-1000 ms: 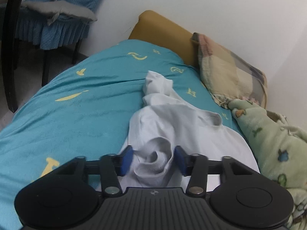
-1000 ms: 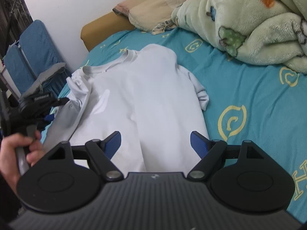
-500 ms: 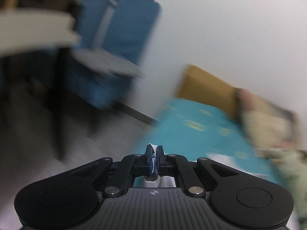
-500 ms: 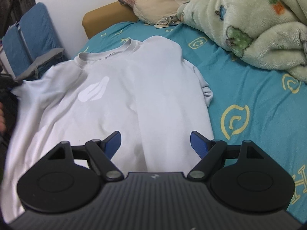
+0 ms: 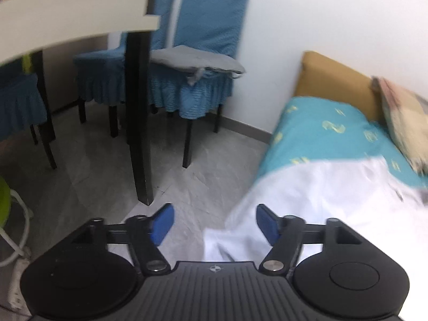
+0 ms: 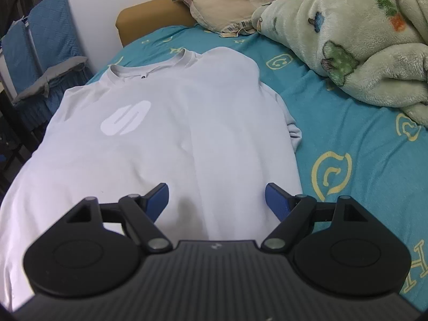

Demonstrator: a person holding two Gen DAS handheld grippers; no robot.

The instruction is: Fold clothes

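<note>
Right wrist view shows the pale grey cotton sweatshirt point(image 6: 171, 133) spread flat, chest up, on the teal patterned bed point(image 6: 347, 144), ready for folding, while my right claw point(image 6: 216, 198) and left claw point(image 5: 214, 222) both gape wide, empty.

We read a yellow "H" point(image 6: 418, 263) printed on the teal bedsheet point(image 6: 355, 139); the pillow's tag point(image 6: 235, 26) is too small to read.

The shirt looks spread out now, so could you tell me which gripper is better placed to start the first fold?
Probably the right gripper: it is open directly over the shirt. The left gripper, also open, is at the bed's edge, mostly facing the floor, with only the shirt's overhang near it.
</note>
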